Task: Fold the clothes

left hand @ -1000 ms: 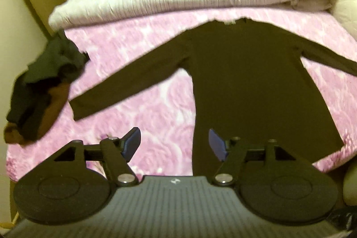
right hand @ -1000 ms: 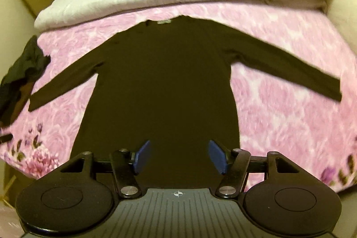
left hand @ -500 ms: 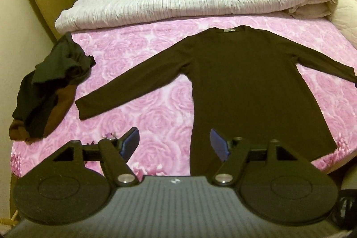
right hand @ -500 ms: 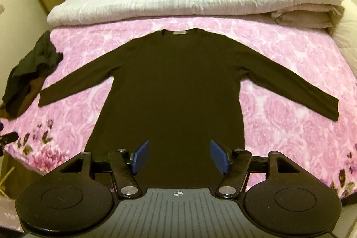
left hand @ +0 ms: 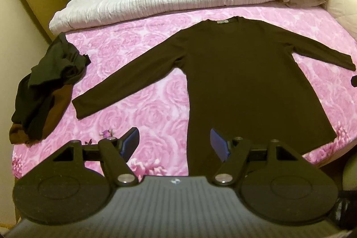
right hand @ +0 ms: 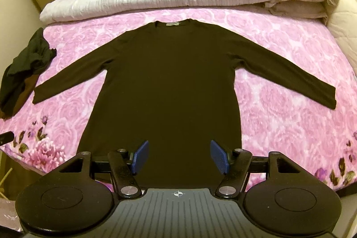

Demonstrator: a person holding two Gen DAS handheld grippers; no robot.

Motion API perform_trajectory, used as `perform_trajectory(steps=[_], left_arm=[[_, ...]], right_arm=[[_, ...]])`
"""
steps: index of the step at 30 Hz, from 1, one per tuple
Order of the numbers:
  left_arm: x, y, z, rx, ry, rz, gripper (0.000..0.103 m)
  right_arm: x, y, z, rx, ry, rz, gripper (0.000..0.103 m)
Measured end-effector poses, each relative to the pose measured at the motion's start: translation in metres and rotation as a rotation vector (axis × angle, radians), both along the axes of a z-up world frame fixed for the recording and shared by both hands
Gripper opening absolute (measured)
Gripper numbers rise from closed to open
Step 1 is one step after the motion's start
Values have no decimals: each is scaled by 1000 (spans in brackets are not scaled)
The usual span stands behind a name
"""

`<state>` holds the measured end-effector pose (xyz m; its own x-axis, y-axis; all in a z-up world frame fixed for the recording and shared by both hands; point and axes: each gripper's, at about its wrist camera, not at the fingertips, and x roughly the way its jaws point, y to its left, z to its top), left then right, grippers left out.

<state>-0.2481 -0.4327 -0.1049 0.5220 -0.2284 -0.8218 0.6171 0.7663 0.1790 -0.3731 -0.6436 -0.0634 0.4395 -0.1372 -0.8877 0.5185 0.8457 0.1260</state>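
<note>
Brown sweater point(right hand: 165, 86) lies flat beyond both grippers' spread, empty fingers point(right hand: 140, 156).

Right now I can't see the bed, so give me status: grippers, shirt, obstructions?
Left gripper and right gripper open, empty. Dark long-sleeved shirt flat, sleeves spread, unfolded. Crumpled clothes pile beside left sleeve, apart from it.

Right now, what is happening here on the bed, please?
A person holds two grippers above a dark long-sleeved shirt spread flat on the pink floral bed, sleeves out. The left gripper and right gripper are both open and hold nothing. No fold is made yet. A heap of other clothes waits at the side.
</note>
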Motion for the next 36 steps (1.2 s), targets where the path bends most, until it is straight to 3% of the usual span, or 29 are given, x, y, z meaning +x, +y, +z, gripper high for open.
perform_trajectory(steps=[11, 17, 22, 27, 31, 34, 36], left_arm=[[15, 50, -11, 19, 19, 120, 67], [67, 85, -22, 0, 26, 173, 67], [137, 128, -40, -20, 56, 174, 67], [224, 186, -70, -6, 86, 167, 67], [290, 228, -99, 59, 70, 106, 67], [326, 247, -126, 88, 37, 4, 66], [343, 251, -146, 122, 17, -73, 66]], right_arm=[[30, 22, -9, 11, -16, 87, 65], [96, 66, -8, -39, -67, 179, 65], [166, 115, -16, -101, -110, 271, 65], [264, 196, -53, -150, -88, 419, 65], [345, 272, -93, -183, -120, 633, 62], [402, 325, -138, -214, -124, 792, 41], [433, 353, -171, -236, -113, 867, 37]])
